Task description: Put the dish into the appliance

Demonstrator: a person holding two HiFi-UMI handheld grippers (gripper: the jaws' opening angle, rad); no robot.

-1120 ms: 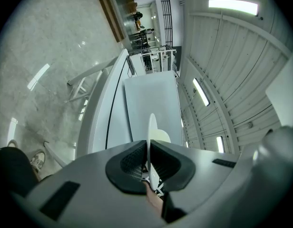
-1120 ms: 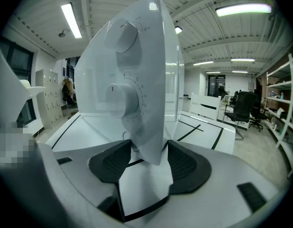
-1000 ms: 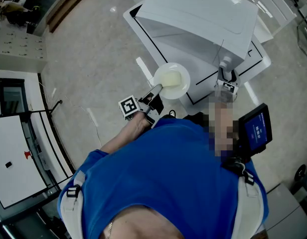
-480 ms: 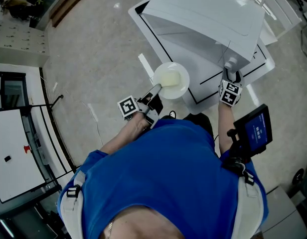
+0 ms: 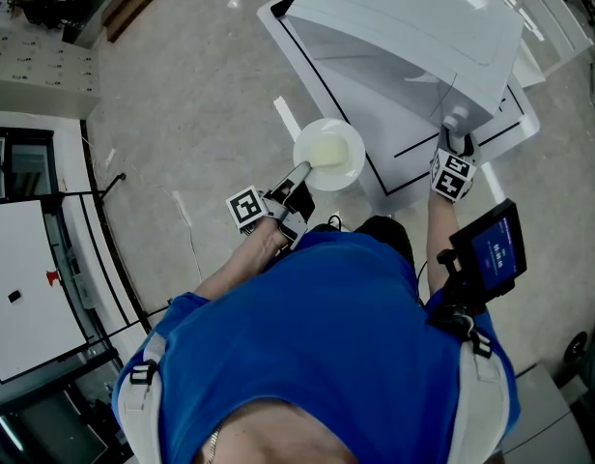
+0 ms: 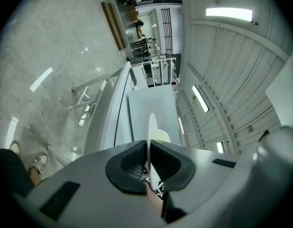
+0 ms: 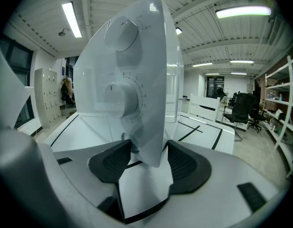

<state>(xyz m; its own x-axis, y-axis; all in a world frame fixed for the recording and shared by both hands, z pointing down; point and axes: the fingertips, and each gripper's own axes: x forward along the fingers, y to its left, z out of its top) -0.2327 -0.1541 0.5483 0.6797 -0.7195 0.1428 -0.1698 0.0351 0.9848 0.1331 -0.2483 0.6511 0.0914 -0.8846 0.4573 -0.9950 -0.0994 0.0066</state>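
A round white dish (image 5: pixel 328 153) hangs level over the near edge of the white table (image 5: pixel 375 167). My left gripper (image 5: pixel 305 173) is shut on its near rim. In the left gripper view the dish (image 6: pixel 151 127) shows edge-on, pinched between the black pads (image 6: pixel 132 163). The white appliance (image 5: pixel 413 27) stands on the table beyond it. My right gripper (image 5: pixel 455 124) is at the appliance's near right corner. In the right gripper view its jaws (image 7: pixel 149 158) close on the lower corner of the front panel (image 7: pixel 137 80), which carries two knobs (image 7: pixel 125 99).
Black lines mark the table top (image 5: pixel 322 66). A small screen (image 5: pixel 495 249) hangs at the person's right hip. Pale floor (image 5: pixel 182 95) spreads left of the table, with a white cabinet (image 5: pixel 27 298) and rails at the far left.
The left gripper and the dish have slid a little to the left relative to the appliance. The right gripper has stayed at the appliance's corner.
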